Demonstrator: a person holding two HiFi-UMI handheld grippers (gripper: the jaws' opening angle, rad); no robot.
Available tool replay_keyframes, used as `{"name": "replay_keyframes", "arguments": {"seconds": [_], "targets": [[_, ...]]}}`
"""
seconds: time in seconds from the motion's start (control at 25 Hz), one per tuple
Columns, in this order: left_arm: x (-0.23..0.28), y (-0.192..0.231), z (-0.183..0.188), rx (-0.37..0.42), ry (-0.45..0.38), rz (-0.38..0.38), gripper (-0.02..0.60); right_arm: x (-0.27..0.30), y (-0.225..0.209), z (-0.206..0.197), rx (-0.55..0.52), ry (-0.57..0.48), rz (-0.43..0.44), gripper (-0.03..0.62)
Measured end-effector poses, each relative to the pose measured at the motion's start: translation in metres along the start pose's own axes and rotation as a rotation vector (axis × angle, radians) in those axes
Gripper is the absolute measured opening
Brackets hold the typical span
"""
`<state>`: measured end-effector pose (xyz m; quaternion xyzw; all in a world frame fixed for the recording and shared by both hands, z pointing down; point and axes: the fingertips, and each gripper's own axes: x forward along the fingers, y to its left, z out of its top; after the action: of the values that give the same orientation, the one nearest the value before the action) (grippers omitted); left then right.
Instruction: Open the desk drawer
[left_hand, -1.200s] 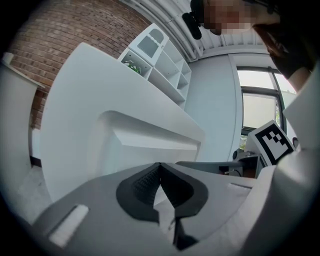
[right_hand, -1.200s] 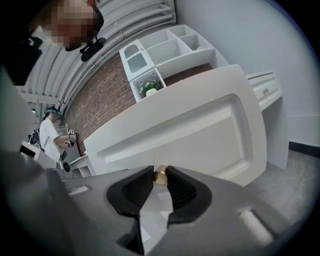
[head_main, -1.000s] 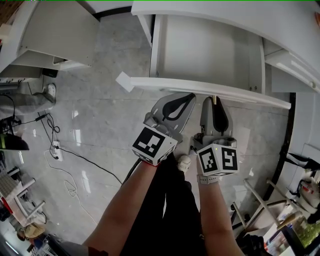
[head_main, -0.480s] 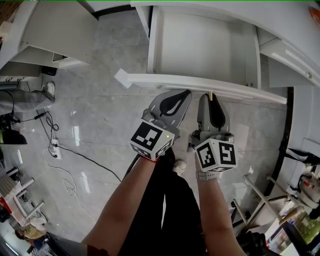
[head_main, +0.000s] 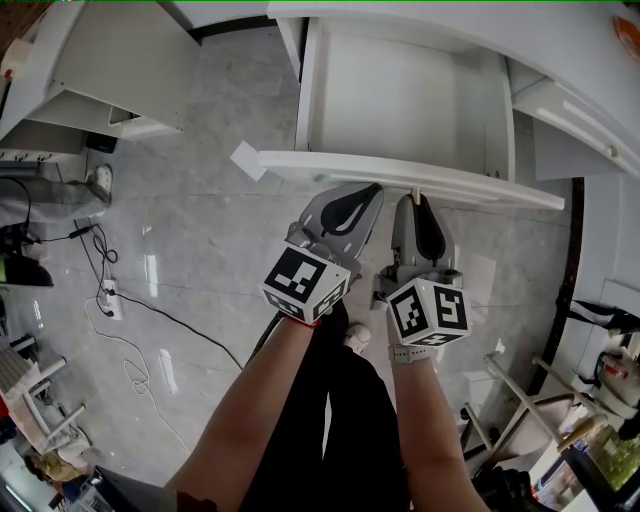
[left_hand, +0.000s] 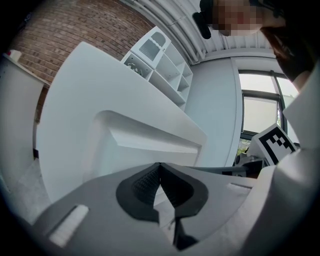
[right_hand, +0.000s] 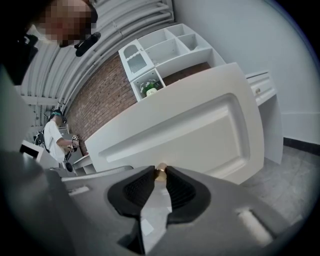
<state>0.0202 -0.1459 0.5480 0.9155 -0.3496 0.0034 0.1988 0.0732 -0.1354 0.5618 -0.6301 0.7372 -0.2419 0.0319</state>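
The white desk drawer (head_main: 400, 95) stands pulled out, its inside bare. Its front panel (head_main: 330, 166) runs across the head view just above both grippers. My right gripper (head_main: 418, 200) is shut on the small brass knob (right_hand: 160, 170) at the middle of the front panel (right_hand: 195, 130). My left gripper (head_main: 372, 190) sits right beside it, just below the panel's edge. Its jaws are shut with nothing between them. In the left gripper view the left gripper (left_hand: 160, 165) points at the drawer front (left_hand: 140, 140) from below.
Another white desk (head_main: 110, 70) stands at the upper left. Black cables (head_main: 130, 320) trail over the grey marble floor at left. The person's legs (head_main: 340, 420) are under the grippers. Frames and clutter (head_main: 560, 420) fill the lower right. A distant person (right_hand: 54, 132) stands by the brick wall.
The drawer front and both grippers sit slightly higher in the head view than a second ago. The right gripper keeps its hold on the knob.
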Motion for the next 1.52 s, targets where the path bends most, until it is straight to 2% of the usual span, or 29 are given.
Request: {"name": "replay_keyframes", "arguments": {"seconds": [0.2, 1.52], "targets": [[-0.003, -0.004, -0.002, 0.026, 0.016, -0.012, 0.003, -0.005, 0.002, -0.001, -0.005, 0.005, 0.001, 0.069], [-0.031, -0.034, -0.021, 0.004, 0.026, -0.007, 0.003, -0.045, 0.011, -0.019, -0.068, 0.045, 0.034, 0.071]]}}
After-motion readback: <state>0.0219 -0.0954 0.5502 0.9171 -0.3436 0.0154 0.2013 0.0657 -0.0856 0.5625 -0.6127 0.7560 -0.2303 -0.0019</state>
